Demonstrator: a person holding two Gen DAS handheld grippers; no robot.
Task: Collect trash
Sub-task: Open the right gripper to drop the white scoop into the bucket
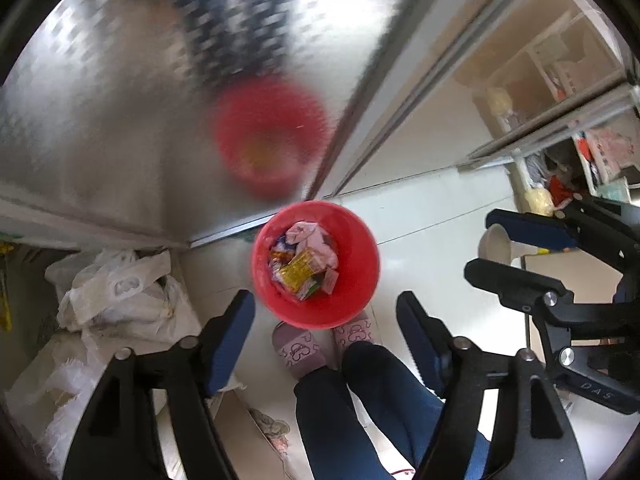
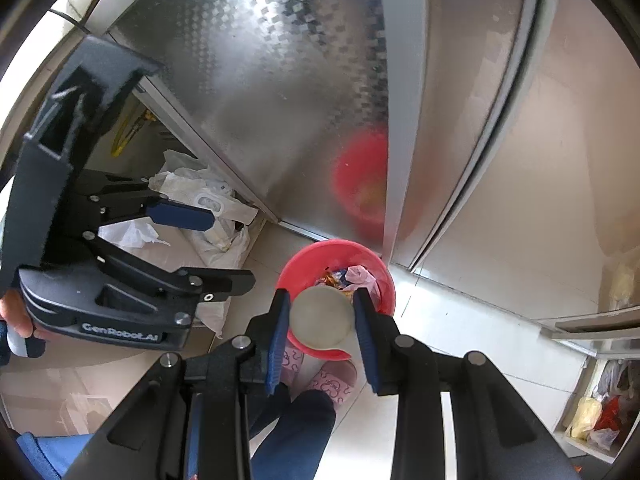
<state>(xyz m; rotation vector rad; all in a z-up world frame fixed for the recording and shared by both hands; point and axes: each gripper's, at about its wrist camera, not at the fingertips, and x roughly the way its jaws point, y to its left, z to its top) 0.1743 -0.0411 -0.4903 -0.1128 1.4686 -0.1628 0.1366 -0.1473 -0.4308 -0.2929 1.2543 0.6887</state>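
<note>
A red bin [image 1: 360, 292] stands on the pale floor against a steel cabinet. Inside lies trash [image 1: 304, 260]: a pink tissue, a yellow wrapper and other packets. My left gripper [image 1: 326, 336] hangs above the bin's near side, pointing down, its jaws wide open and empty. My right gripper [image 2: 322, 328] is shut on a white paper cup [image 2: 322, 318], held bottom towards the camera over the bin [image 2: 386, 288]. The left wrist view shows that cup [image 1: 496, 246] in the right gripper [image 1: 480, 242], up and to the right of the bin. The left gripper [image 2: 216, 248] shows at the left of the right wrist view.
A steel cabinet door [image 1: 120, 100] behind the bin mirrors it as a red blur. White plastic bags [image 1: 120, 292] lie to the left. A person's legs [image 1: 360, 400] and pink slippers [image 1: 296, 350] stand just in front of the bin. Cluttered shelves [image 1: 560, 152] are at right.
</note>
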